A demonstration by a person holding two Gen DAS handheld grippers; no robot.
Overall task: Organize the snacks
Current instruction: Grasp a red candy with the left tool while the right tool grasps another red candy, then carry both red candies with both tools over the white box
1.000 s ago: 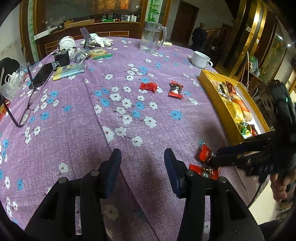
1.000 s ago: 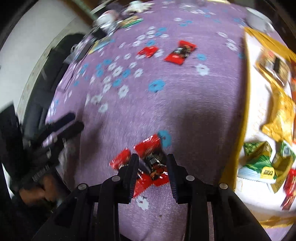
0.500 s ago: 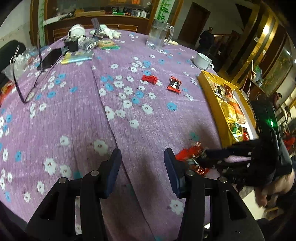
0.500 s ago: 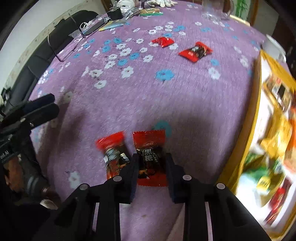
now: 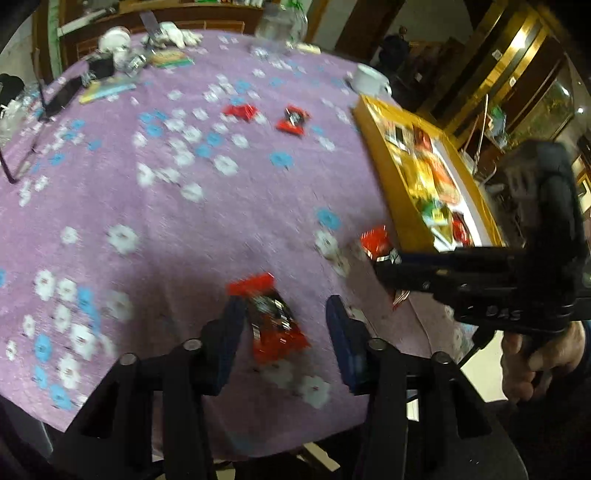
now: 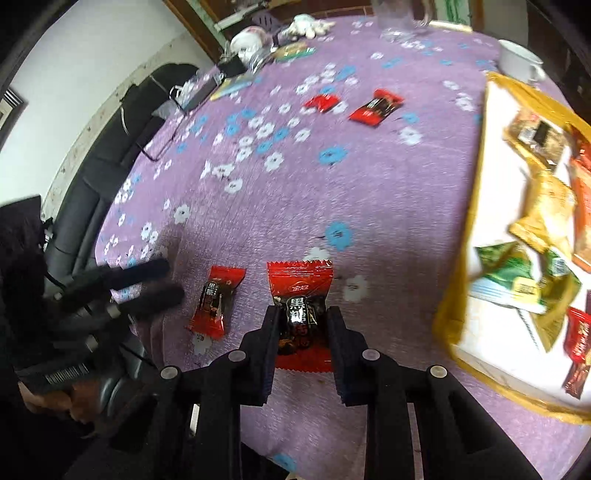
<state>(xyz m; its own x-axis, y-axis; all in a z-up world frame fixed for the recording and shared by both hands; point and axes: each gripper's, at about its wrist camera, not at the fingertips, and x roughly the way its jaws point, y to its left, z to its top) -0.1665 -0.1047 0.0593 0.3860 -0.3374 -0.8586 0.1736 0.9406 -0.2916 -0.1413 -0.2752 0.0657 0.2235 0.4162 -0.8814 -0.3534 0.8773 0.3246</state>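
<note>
My right gripper (image 6: 301,314) is shut on a red candy packet (image 6: 301,291) with black print, held just above the purple cloth; it also shows in the left wrist view (image 5: 376,243). A second red candy packet (image 6: 216,302) lies to its left. In the left wrist view that packet (image 5: 273,321) lies between the open fingers of my left gripper (image 5: 286,314). Two more red candies (image 6: 323,102) (image 6: 376,107) lie farther back. The yellow snack box (image 6: 476,206) stands on the right, with several snacks inside.
A white cup (image 6: 519,61) and a glass jug (image 6: 399,18) stand at the far side. Glasses, a phone and clutter (image 5: 103,70) lie at the far left. The table's near edge (image 5: 207,435) runs just below the grippers. A dark chair (image 6: 96,177) stands beside the table.
My left gripper has moved right and forward, so that the second candy now lies between its fingers. My right gripper has kept its grip on its candy and lifted it slightly.
</note>
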